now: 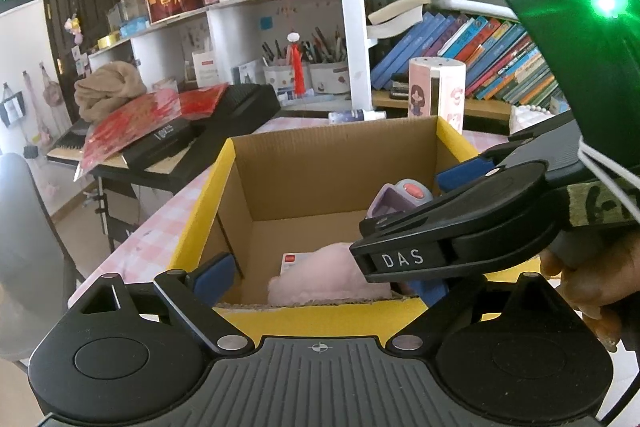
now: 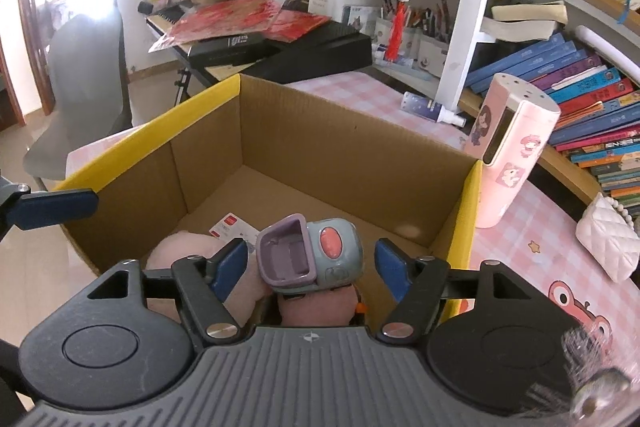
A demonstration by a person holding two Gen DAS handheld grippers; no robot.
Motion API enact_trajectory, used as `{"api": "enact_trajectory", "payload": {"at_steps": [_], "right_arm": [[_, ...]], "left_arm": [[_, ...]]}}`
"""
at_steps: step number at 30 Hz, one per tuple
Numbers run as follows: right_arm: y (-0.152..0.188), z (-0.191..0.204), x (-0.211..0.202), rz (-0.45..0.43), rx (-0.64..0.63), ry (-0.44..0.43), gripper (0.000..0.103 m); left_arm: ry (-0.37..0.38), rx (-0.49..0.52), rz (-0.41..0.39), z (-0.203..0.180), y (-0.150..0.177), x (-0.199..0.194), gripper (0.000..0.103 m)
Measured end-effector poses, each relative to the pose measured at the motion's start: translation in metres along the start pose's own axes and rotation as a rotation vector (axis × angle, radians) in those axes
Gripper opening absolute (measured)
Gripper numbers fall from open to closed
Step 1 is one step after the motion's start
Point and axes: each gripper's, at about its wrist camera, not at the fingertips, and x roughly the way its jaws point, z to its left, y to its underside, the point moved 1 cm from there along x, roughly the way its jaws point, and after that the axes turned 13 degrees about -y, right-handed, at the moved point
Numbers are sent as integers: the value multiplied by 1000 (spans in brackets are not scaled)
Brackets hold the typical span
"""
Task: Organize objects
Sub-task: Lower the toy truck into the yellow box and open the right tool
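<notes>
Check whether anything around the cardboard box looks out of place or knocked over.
One thing: a small spray bottle lies on its side on the pink checked tablecloth behind the cardboard box, while the pink cylinder beside the box stands upright. Nothing looks spilled.

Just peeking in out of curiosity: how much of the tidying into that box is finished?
Done: a pink plush toy and a card lie in the cardboard box. In hand: the right gripper stands open around a grey-purple toy resting on the plush. Left: the pink canister, spray bottle and white purse on the table.
</notes>
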Motion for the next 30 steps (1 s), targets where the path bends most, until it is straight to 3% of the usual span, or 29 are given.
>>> {"api": "enact_trajectory", "payload": {"at_steps": [19, 30], "right_arm": [[13, 36, -56, -106, 48, 87, 74], [39, 65, -91, -167, 100, 161, 78]], "left_arm": [[39, -47, -52, 29, 18, -38, 94], [39, -45, -26, 51, 42, -65, 95]]}}
